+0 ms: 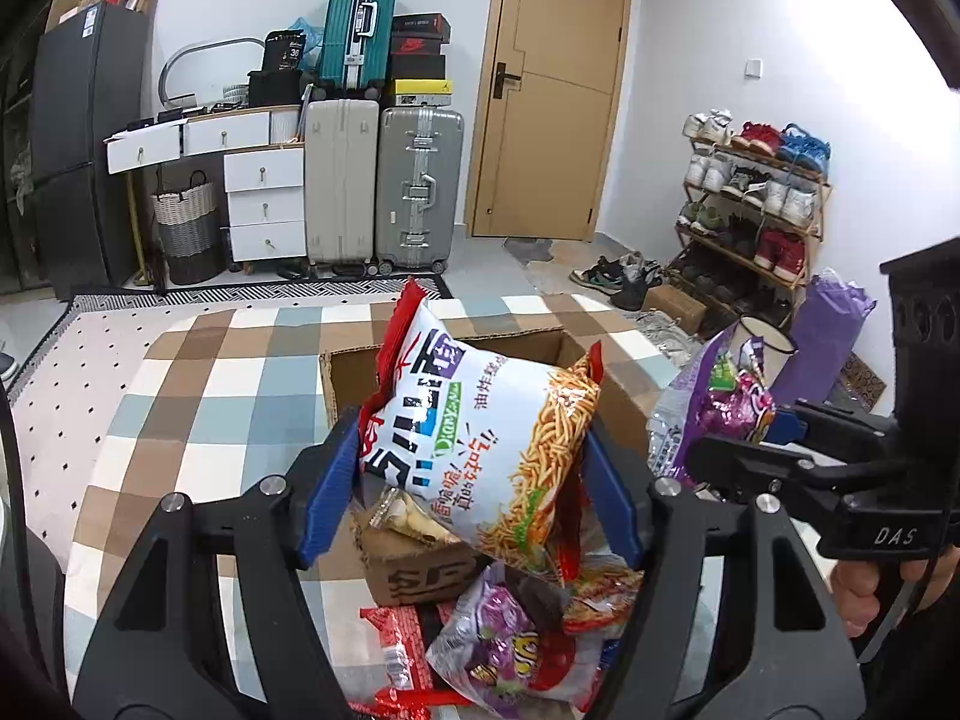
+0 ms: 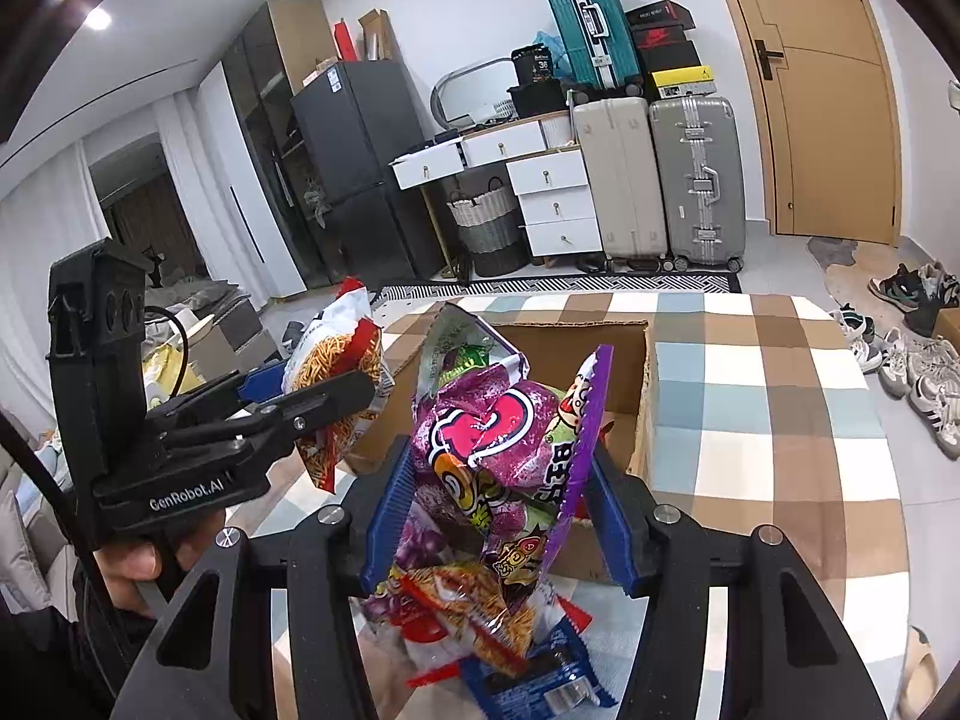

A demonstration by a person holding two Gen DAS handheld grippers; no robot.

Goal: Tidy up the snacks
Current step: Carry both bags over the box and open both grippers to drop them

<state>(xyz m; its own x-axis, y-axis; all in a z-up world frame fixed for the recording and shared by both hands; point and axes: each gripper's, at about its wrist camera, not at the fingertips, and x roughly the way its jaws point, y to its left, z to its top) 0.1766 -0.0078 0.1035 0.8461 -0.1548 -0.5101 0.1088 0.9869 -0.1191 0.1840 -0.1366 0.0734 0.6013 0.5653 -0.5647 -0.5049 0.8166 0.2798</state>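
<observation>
I am carrying both packets toward the cardboard box [image 1: 456, 360] at the desk's far edge: left gripper [image 1: 468, 480] jaws clamping the noodle bag [image 1: 480, 420], right gripper [image 2: 498, 510] jaws clamping the purple bag [image 2: 498, 438], needing release over it

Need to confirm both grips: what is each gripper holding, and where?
Left gripper: white-and-red noodle snack bag, lower half. Right gripper: purple crinkly snack bag, lower half.
</observation>
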